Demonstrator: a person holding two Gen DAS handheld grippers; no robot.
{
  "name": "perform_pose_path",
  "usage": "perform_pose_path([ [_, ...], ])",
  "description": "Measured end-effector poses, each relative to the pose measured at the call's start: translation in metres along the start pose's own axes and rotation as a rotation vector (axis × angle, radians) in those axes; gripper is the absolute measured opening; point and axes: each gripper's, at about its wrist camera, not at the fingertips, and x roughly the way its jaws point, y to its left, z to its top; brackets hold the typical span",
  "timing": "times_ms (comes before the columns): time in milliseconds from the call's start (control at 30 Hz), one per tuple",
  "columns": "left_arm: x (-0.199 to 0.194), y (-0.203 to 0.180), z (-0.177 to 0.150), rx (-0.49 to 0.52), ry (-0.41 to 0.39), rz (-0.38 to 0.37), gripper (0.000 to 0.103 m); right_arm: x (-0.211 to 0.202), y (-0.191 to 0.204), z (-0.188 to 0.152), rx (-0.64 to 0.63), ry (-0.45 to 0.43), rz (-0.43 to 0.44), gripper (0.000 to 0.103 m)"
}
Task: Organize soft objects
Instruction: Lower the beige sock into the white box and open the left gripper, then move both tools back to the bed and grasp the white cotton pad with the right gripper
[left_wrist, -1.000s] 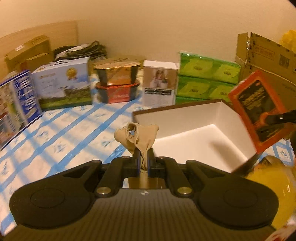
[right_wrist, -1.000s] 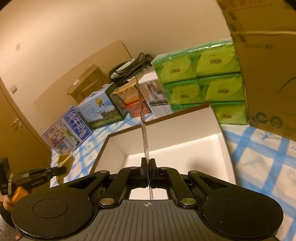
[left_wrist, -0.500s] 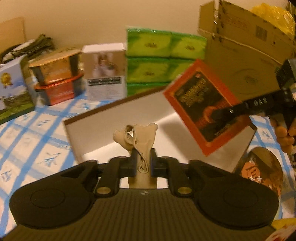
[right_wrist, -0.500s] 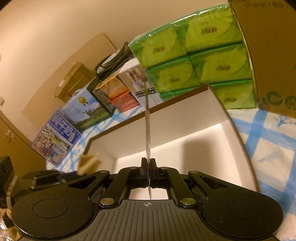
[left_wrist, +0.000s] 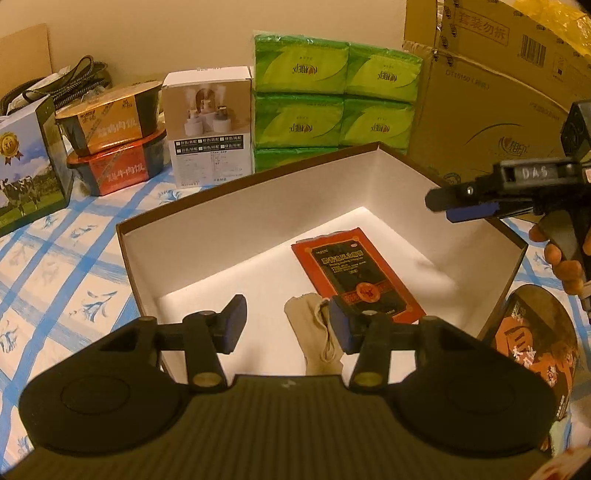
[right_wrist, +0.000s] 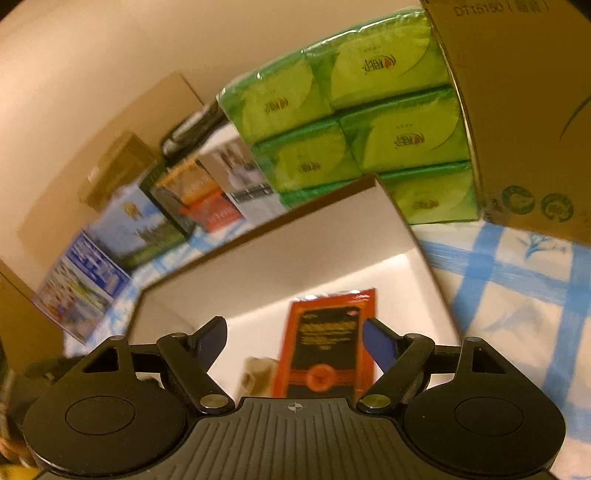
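Note:
An open box (left_wrist: 236, 206) with a brown rim and white inside stands on the checked cloth. On its floor lies a flat red packet (left_wrist: 354, 273) and, beside it, a crumpled beige sock (left_wrist: 314, 332). My left gripper (left_wrist: 286, 326) hangs over the box's near part, jaws opening. The sock rests loose by its right finger and the pads do not press it. My right gripper (left_wrist: 443, 208) hovers over the box's right wall. In its own view the right gripper (right_wrist: 295, 339) is opening with nothing between the fingers, above the red packet (right_wrist: 328, 347) and the blurred sock (right_wrist: 258, 373).
Behind the box stand stacked green tissue packs (left_wrist: 332, 96), a large cardboard carton (left_wrist: 480, 110), a white product box (left_wrist: 207, 125), two noodle bowls (left_wrist: 110, 140) and a milk carton (left_wrist: 26, 162). A round orange package (left_wrist: 535, 343) lies by the box's right side. A person's hand (left_wrist: 565, 266) holds the right gripper.
Both grippers came over the box and opened. The sock dropped from the left gripper and the red packet from the right one. Both now lie on the box floor.

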Motion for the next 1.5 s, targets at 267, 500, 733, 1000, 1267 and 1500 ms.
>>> perform_pose_path([
  [267, 0.002, -0.001, -0.002, -0.007, 0.014, 0.001, 0.046, -0.002, -0.001, -0.012, -0.061, 0.061, -0.052, 0.08],
  [500, -0.01, -0.003, 0.002, -0.019, -0.003, 0.006, 0.046, -0.025, 0.003, -0.01, -0.072, 0.048, -0.047, 0.08],
  [733, -0.049, 0.003, 0.008, -0.053, -0.032, 0.042, 0.046, -0.073, 0.022, -0.014, -0.178, 0.008, -0.085, 0.08],
  [1000, -0.128, 0.021, -0.009, -0.191, -0.069, 0.098, 0.046, -0.142, 0.036, -0.043, -0.19, -0.042, -0.097, 0.08],
  [1267, -0.207, -0.004, -0.055, -0.249, -0.071, 0.12, 0.047, -0.206, 0.034, -0.083, -0.144, -0.042, -0.073, 0.08],
  [1500, -0.253, -0.045, -0.099, -0.254, -0.048, 0.138, 0.048, -0.254, 0.035, -0.119, -0.133, -0.037, -0.049, 0.08],
])
